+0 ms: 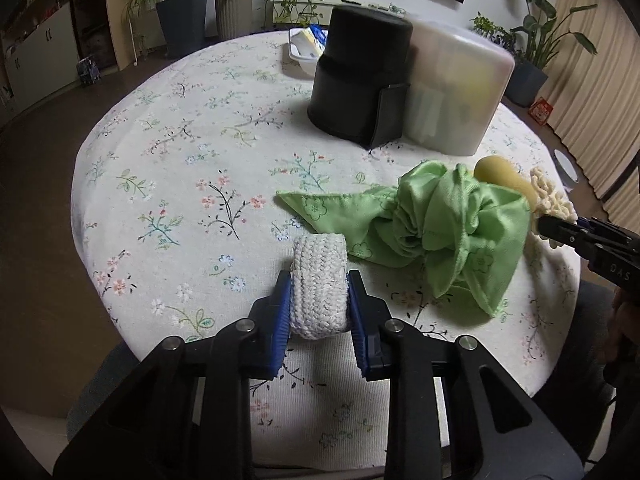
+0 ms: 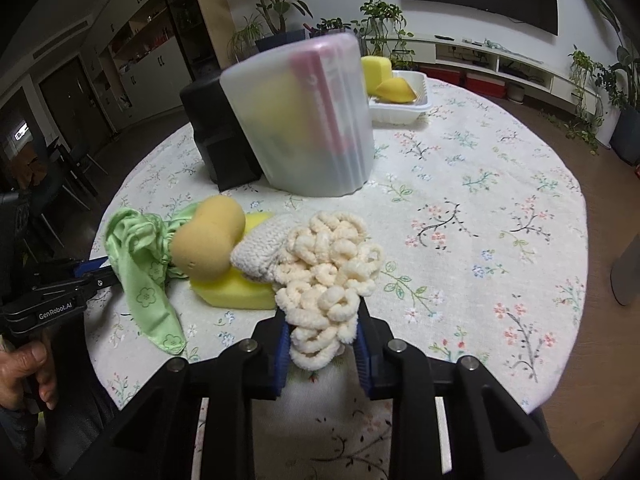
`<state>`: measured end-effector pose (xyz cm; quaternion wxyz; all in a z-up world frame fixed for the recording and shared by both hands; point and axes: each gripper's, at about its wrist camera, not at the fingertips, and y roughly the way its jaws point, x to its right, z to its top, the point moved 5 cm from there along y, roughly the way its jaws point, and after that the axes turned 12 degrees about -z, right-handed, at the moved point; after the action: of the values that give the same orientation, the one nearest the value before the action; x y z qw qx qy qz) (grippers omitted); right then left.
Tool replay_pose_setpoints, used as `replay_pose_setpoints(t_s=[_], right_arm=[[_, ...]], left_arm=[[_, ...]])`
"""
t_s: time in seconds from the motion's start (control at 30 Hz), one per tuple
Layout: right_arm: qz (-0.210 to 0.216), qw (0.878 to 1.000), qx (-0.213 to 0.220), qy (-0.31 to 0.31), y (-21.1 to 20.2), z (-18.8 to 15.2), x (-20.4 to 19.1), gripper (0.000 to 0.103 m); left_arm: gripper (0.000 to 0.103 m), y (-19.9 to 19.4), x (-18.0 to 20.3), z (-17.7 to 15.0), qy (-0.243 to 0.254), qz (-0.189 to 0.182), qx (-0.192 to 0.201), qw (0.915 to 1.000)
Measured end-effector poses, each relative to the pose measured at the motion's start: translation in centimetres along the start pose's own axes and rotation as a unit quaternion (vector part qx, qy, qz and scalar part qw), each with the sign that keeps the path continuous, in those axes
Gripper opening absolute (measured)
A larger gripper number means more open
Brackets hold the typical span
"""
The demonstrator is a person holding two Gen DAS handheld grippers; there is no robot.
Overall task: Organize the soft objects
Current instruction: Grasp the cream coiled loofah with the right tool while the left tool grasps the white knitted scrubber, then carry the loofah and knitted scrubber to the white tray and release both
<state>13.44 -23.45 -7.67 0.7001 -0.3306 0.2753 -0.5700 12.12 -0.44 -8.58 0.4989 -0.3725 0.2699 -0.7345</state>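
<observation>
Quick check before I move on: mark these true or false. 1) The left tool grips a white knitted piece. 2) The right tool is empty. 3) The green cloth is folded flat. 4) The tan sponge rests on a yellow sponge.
1) True: the left tool is shut on the white knitted piece.
2) False: the right tool clamps the cream loopy yarn piece.
3) False: the green cloth is bunched up.
4) True: the tan sponge lies on the yellow sponge.

Sponge (image 2: pixel 208 240) atop pad (image 2: pixel 236 292) (cloth (image 2: pixel 148 272) left), bins (image 2: pixel 308 120) behind.
</observation>
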Motion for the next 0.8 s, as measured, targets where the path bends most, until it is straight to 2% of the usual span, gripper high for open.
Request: replay_pose_setpoints(t_s=[0.23, 0.47, 0.6, 0.8], right_arm=[[-0.003, 1.000, 0.017, 0.003, -2.8, 0.8, 0.4, 0.029], [-0.014, 0.999, 0.038, -0.003, -4.8, 3.3, 1.6, 0.029], [-0.029, 0.998, 0.053, -0.009, -5.6, 5.9, 3.2, 0.029], [-0.047, 0.996, 0.076, -0.023, -5.8, 11.9, 5.6, 0.029]], left_arm=[[0.024, -2.3, 0.2, 1.4, 0.007, -0.006, 0.020, 0.9998], [0.024, -4.1, -0.1, 5.0, 0.025, -0.004, 0.042, 0.9988], [0.024, -5.4, -0.7, 8.9, 0.037, -0.004, 0.065, 0.9972], [0.024, -5.2, -1.5, 16.4, 0.065, -0.011, 0.083, 0.9944]])
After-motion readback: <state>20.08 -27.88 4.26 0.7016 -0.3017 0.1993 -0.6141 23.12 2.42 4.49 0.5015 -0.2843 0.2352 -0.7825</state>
